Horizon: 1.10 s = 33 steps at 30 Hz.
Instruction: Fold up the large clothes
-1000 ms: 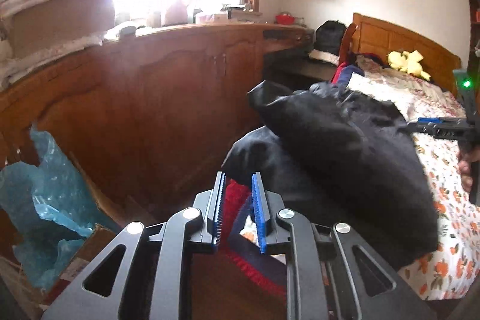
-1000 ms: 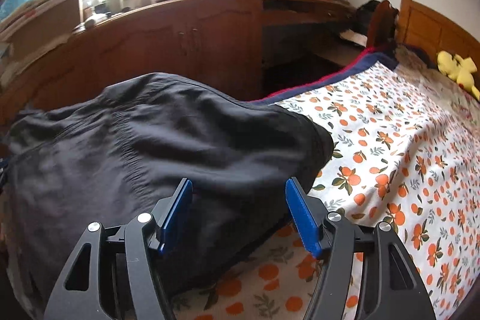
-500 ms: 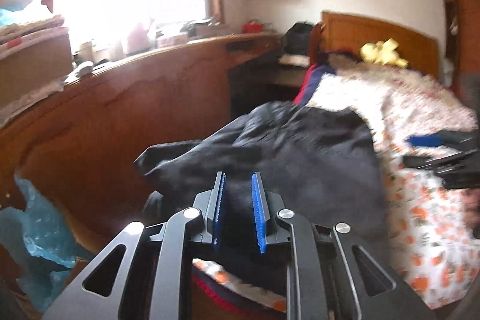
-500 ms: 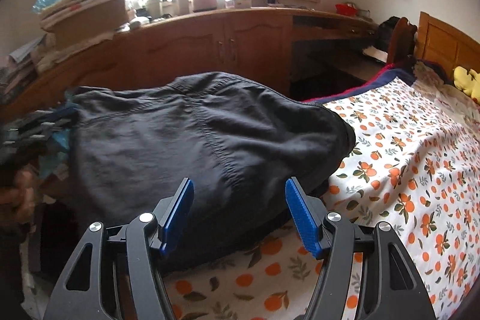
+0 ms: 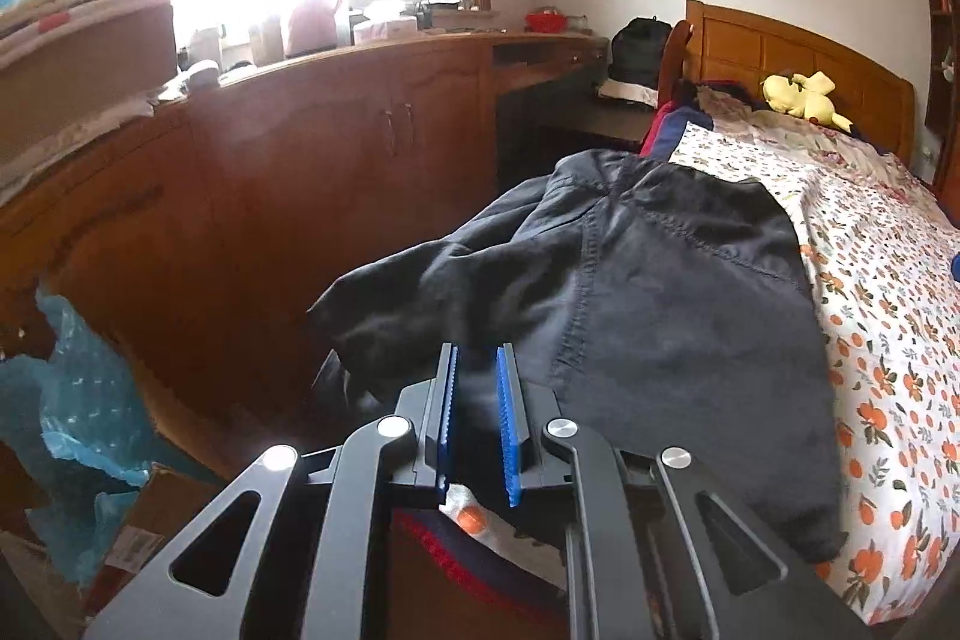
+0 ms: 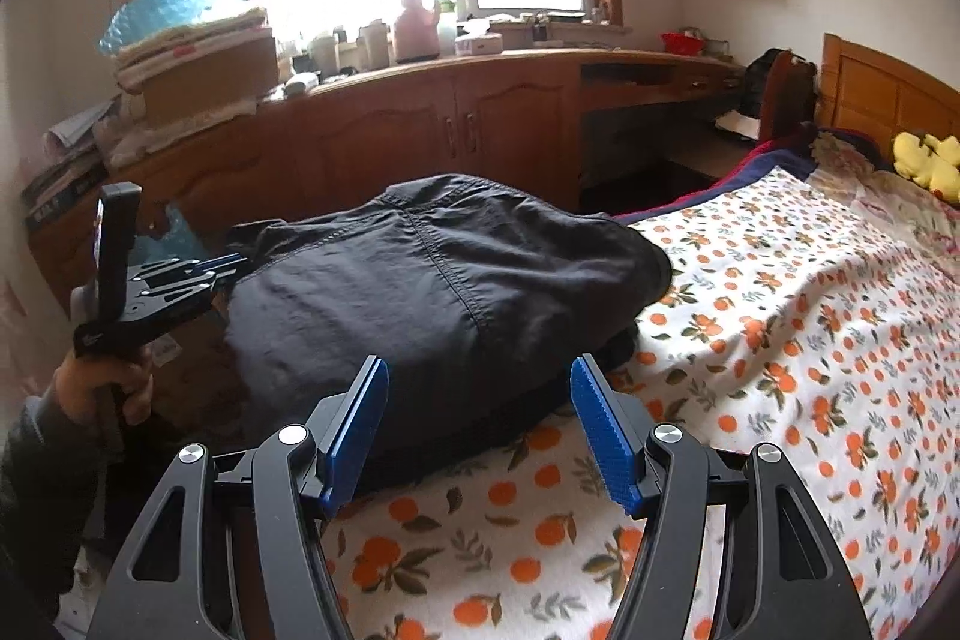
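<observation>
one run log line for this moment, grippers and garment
left gripper: shut on black cotton garment edge | right gripper: open, empty | garment: bunched on orange-print floral bedspread

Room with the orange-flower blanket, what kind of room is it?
Most likely a bedroom: a wooden-headboard bed under the white orange-flower blanket, a yellow plush toy near the headboard, and long wooden cabinets below the window.

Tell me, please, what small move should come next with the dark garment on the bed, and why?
Probably bring the open right gripper to the dark garment and pinch its near edge. The left gripper is shut on the far side, and the cloth lies bunched on the floral bedspread, not yet flat.
</observation>
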Each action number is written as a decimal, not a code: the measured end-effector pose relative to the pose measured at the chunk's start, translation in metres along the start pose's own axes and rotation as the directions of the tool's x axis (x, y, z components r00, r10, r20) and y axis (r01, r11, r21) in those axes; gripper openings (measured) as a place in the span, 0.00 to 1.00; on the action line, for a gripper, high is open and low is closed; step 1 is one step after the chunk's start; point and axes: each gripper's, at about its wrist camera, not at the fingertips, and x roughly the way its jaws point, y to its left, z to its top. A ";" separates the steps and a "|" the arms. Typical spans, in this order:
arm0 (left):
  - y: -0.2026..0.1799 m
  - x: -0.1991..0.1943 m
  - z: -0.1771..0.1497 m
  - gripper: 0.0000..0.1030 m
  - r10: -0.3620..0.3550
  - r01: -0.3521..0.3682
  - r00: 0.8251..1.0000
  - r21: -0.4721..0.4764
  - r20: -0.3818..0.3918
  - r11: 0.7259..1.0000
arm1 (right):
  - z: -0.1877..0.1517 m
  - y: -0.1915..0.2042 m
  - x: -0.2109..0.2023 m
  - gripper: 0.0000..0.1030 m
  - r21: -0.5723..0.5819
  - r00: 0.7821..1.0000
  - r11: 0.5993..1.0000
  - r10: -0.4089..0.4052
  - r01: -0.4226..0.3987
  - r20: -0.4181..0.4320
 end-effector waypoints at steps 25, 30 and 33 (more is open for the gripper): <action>-0.210 -0.115 -0.033 0.98 -0.307 0.294 0.948 0.135 0.089 0.946 | -0.117 -0.080 -0.168 0.72 0.160 0.968 0.959 -0.246 0.235 0.051; -0.255 -0.123 -0.044 0.98 -0.347 0.332 0.935 0.169 0.072 0.928 | -0.145 -0.090 -0.202 0.90 0.184 0.941 0.931 -0.332 0.316 0.069; -0.280 -0.126 -0.054 0.98 -0.369 0.352 0.927 0.192 0.060 0.916 | -0.164 -0.095 -0.219 0.93 0.214 0.930 0.916 -0.361 0.339 0.075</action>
